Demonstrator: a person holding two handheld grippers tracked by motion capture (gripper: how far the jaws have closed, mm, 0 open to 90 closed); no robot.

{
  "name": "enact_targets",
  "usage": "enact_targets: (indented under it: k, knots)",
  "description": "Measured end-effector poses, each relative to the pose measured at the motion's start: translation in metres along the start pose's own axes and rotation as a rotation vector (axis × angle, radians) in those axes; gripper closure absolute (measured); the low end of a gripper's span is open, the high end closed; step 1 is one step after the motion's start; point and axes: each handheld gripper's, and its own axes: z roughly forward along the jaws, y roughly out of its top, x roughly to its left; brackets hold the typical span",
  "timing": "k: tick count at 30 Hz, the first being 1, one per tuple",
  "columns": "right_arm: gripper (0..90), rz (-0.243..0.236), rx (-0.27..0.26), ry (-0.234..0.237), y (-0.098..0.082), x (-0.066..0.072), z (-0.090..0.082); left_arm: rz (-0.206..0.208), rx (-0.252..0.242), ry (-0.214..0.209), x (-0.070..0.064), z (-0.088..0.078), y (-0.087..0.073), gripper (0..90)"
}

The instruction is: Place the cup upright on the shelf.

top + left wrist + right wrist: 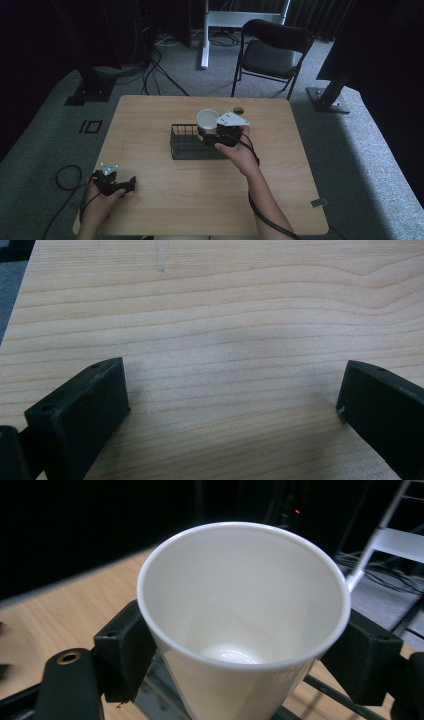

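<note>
Right gripper [223, 134] jaws clamping white cup [240, 615] over wire basket [186, 147]; I'm keeping it upright. Left gripper [230, 405] jaws standing apart.

Rectangular light wood-grain table [225, 315]: smooth, matt, fine lines. White tapered paper cup [240, 605]: smooth, faint sheen inside. Black wire-mesh basket [186, 145], near the centre: thin metal rods. Black matt gripper pads [85, 410]: slightly rough, plastic-looking. Black folding chair [272, 50]: padded matt seat.

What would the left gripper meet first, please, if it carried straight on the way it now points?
Most likely the bare wooden table: the left gripper is open and angled down at it, with nothing between its fingers.
</note>
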Motion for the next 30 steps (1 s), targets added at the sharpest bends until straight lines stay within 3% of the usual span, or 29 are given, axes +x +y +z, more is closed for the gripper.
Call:
enact_targets:
  k: [11,21,30]
  knots:
    - [20.7,0.041,0.071,-0.081,-0.025,-0.016,0.014,-0.001,-0.001,0.000,0.000,0.000,0.000,0.4]
    - [20.7,0.061,0.113,-0.113,-0.039,-0.023,0.019,-0.001,-0.001,0.000,0.000,0.000,0.000,0.4]
    - [20.7,0.080,0.135,-0.114,-0.048,-0.027,0.022,-0.001,0.000,0.000,0.000,0.000,0.000,0.4]
